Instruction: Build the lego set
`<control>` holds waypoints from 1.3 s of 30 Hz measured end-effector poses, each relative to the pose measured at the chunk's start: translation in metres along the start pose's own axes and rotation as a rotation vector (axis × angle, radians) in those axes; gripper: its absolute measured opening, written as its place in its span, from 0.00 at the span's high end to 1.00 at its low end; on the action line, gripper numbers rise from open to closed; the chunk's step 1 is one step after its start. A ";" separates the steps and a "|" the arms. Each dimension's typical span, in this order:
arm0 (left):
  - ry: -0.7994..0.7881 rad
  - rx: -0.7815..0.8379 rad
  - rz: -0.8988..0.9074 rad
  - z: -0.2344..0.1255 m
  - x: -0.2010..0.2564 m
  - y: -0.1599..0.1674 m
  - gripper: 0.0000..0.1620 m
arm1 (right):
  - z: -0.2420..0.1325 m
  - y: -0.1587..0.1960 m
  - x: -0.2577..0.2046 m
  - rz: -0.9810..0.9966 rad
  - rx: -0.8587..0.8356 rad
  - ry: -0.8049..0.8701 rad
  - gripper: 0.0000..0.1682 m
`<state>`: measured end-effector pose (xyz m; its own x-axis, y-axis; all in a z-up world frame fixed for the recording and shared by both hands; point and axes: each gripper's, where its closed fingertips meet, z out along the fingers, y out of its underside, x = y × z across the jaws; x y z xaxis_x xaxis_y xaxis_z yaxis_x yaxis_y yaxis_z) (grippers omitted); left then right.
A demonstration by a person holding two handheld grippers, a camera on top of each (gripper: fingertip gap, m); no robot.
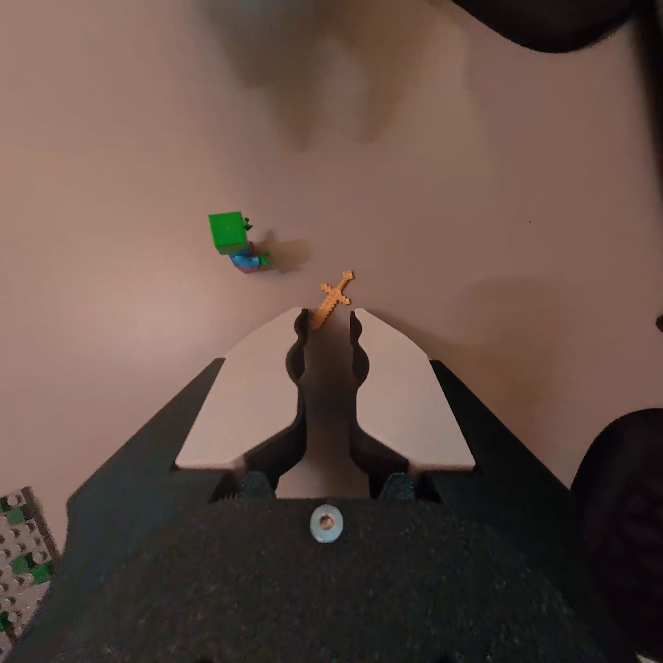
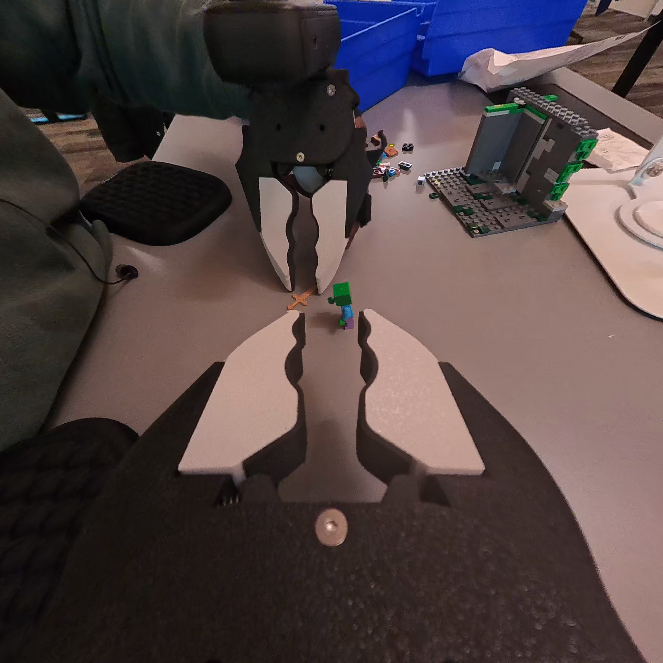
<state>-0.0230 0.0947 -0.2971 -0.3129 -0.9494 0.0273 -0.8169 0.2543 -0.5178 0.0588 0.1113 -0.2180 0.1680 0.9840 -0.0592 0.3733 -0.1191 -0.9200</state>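
A small gold pixel sword (image 1: 333, 300) lies flat on the grey table, its blade tip between my left gripper's (image 1: 328, 315) open fingertips. In the right wrist view the left gripper (image 2: 305, 290) points down over the sword (image 2: 300, 299). A green-headed minifigure (image 1: 237, 242) with a blue torso and purple legs stands just left of the sword. In the right wrist view the minifigure (image 2: 342, 305) stands just beyond my right gripper (image 2: 330, 315), which is open and empty.
A grey and green lego wall build on a baseplate (image 2: 509, 179) stands at the back right; it also shows at the lower left (image 1: 21, 559). Loose small pieces (image 2: 393, 161) lie behind the left gripper. Blue bins (image 2: 448, 39), a white tray (image 2: 617, 233) and a black pad (image 2: 154, 201) ring the area. Left tips to right tips: about 12 cm. My left gripper's tips are some 5 cm from the green-headed minifigure (image 1: 237, 242).
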 end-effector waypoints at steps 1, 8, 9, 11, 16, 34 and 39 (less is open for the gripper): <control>0.004 -0.004 0.006 0.000 0.000 -0.001 0.87 | 0.000 -0.001 0.000 -0.002 0.000 -0.001 0.84; 0.025 -0.016 0.028 0.003 0.000 -0.004 0.96 | 0.006 0.001 -0.009 -0.015 -0.014 -0.025 0.84; 0.019 -0.023 0.037 0.003 0.000 -0.004 0.96 | 0.007 0.002 -0.011 -0.015 -0.017 -0.031 0.84; -0.004 -0.038 0.052 0.003 0.000 -0.004 0.97 | 0.010 0.003 -0.015 -0.017 -0.027 -0.044 0.84; -0.087 0.001 0.072 -0.002 0.007 -0.008 0.97 | 0.021 0.006 -0.029 -0.014 -0.065 -0.080 0.84; -0.296 0.144 0.136 -0.044 0.024 -0.065 0.96 | 0.051 0.002 -0.056 0.045 -0.096 -0.114 0.99; -0.241 0.432 -0.247 -0.055 0.012 -0.063 0.91 | 0.049 -0.006 -0.045 -0.097 -0.036 -0.005 0.99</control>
<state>-0.0019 0.0776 -0.2171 0.0242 -0.9995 0.0227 -0.5627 -0.0324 -0.8260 0.0043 0.0738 -0.2287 0.1253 0.9917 0.0279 0.4198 -0.0275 -0.9072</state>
